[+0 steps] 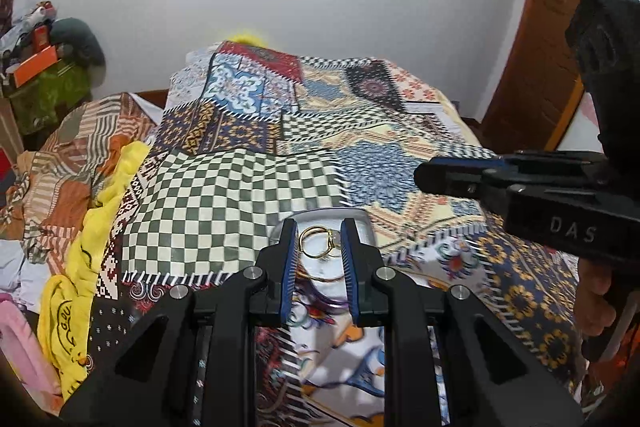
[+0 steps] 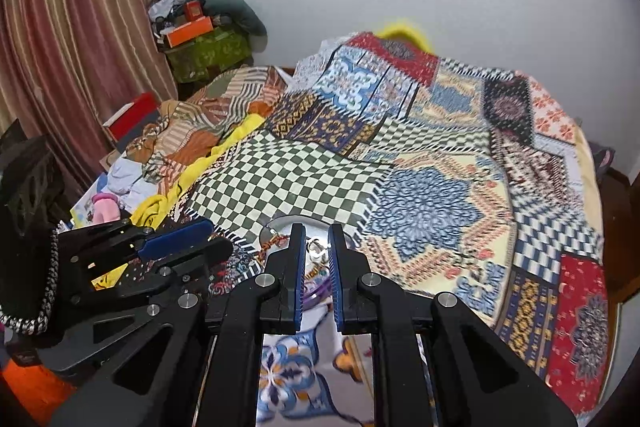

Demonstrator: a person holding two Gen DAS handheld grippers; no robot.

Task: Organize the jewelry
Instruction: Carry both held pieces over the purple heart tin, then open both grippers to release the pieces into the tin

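Bed [image 1: 224, 187] under both tools, silver tray [image 1: 366, 227] ahead of left tool [image 1: 319, 231], gold rings [image 1: 318, 243] inside. Left tool [image 2: 176, 239] narrowly parted, empty; right tool [image 2: 317, 243] likewise. Picking step: next likely descend, pinch one ring.

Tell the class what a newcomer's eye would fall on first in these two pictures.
The loud patchwork bedspread fills the bed, its green-and-white checks in the middle. Near its front edge lies a shiny silver tray holding gold bangles, seen between the fingers of the left claw. The right claw hovers open above the same tray.
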